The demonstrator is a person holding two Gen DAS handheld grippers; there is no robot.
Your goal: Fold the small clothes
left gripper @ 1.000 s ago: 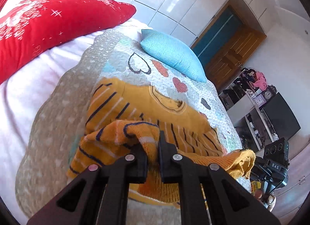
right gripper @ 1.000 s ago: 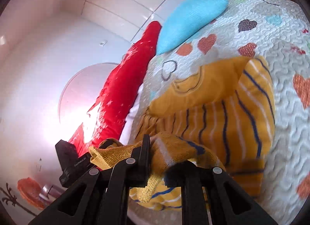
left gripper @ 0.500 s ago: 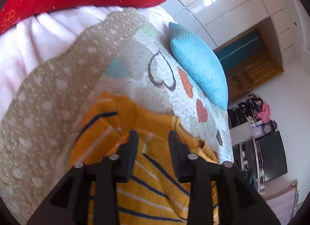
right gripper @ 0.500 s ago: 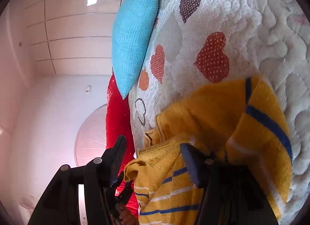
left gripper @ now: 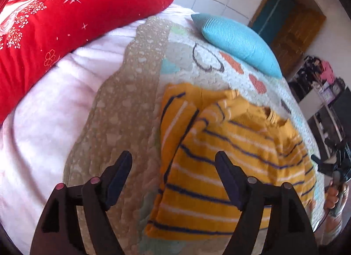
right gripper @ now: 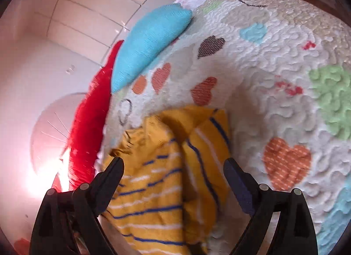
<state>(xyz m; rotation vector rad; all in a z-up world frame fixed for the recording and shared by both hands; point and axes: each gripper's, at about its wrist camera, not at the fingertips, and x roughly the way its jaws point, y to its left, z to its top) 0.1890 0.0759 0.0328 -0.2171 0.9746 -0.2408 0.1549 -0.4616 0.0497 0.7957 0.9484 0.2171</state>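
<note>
A small yellow sweater with navy and white stripes (left gripper: 230, 151) lies folded over on the heart-patterned quilt (left gripper: 131, 110). It also shows in the right wrist view (right gripper: 166, 178). My left gripper (left gripper: 173, 165) is open and empty, raised above the sweater's left edge. My right gripper (right gripper: 173, 171) is open and empty, just above the sweater's folded part. The right gripper body and the hand holding it show at the left wrist view's right edge (left gripper: 335, 180).
A red pillow (left gripper: 54, 24) lies at the back left on a white blanket (left gripper: 43, 105). A blue cushion (left gripper: 237, 39) sits at the quilt's far end, also in the right wrist view (right gripper: 149, 42). Shelves and a door stand beyond the bed.
Both grippers were shut on the sweater's hem, carried it up over the body, then opened and let go. Both have pulled back and up; the sweater now lies folded.
</note>
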